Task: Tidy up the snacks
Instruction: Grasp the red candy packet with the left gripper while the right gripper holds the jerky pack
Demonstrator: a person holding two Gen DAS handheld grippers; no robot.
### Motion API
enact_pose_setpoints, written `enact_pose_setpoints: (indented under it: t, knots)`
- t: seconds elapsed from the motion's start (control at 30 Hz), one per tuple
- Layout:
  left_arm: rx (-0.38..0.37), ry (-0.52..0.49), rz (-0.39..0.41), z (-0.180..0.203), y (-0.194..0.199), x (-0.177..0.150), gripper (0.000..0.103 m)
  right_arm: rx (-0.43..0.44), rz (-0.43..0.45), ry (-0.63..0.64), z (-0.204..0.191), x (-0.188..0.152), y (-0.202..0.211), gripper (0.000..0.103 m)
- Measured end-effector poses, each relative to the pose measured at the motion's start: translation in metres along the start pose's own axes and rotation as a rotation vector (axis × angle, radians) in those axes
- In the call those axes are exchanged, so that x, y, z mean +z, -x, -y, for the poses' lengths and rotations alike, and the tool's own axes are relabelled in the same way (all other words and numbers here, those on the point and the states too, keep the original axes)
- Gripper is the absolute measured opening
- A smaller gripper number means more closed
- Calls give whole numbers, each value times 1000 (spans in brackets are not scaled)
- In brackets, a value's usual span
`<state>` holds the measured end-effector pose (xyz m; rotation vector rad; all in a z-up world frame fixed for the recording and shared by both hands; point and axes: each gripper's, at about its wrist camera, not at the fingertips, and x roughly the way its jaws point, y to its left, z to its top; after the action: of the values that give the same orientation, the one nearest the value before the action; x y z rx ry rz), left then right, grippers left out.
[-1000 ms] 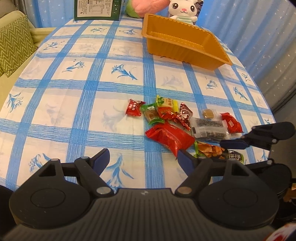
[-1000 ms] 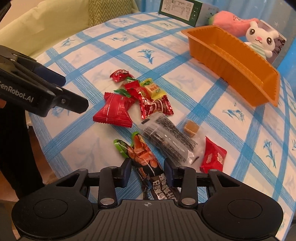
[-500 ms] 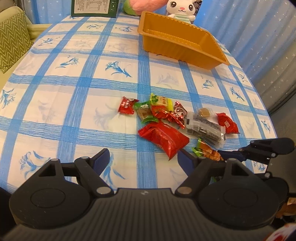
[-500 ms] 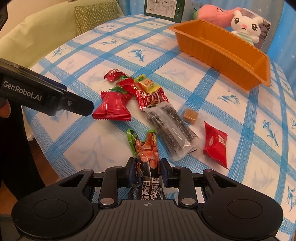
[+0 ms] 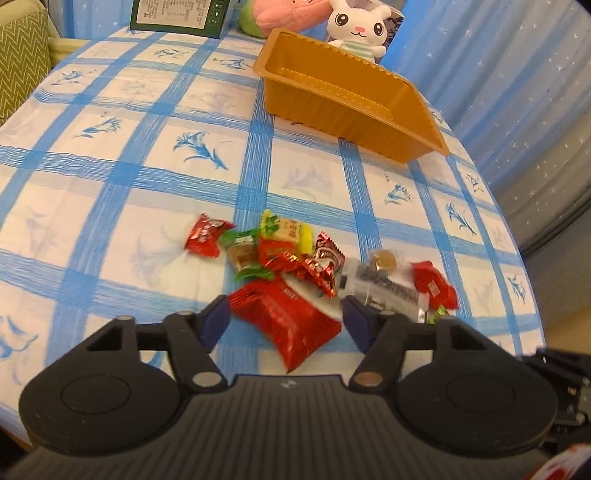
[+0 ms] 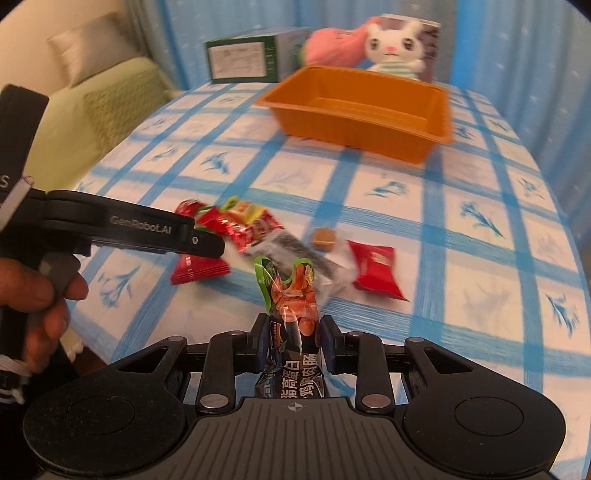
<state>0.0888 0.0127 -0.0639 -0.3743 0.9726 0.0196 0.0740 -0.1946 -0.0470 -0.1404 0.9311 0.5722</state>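
A pile of wrapped snacks (image 5: 295,258) lies on the blue checked tablecloth. My left gripper (image 5: 284,325) is open, its fingers on either side of a large red packet (image 5: 288,321). My right gripper (image 6: 293,345) is shut on a green and black sausage packet (image 6: 291,295) and holds it lifted above the table. An empty orange tray (image 5: 347,99) stands at the far side; it also shows in the right wrist view (image 6: 362,107). In the right wrist view the left gripper (image 6: 207,245) hovers over the red packet (image 6: 199,269).
A green box (image 5: 177,16), a pink plush (image 5: 284,14) and a white bunny toy (image 5: 358,29) stand behind the tray. A clear dark-seed packet (image 6: 295,251), a brown candy (image 6: 323,238) and a red packet (image 6: 375,273) lie near the pile. Table edge runs at the right.
My right gripper has shut on the sausage packet and lifted it off the table. My left gripper has moved forward and down until its fingers flank the large red packet.
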Motion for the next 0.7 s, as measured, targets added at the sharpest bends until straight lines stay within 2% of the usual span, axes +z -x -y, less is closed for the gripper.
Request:
enact_pose_setpoints:
  t: [0.1, 0.27, 0.5, 0.7]
  knots:
    - [33, -10, -25, 3, -11, 2, 42, -7, 2, -25, 6, -1, 0, 29]
    - [66, -63, -45, 3, -11, -6, 30, -8, 11, -31, 9, -1, 0, 29]
    - [67, -127, -43, 5, 1, -12, 27, -12, 33, -63, 10, 1, 2, 29]
    - [37, -153, 3, 16, 23, 0, 27, -16, 68, -97, 11, 10, 12, 29]
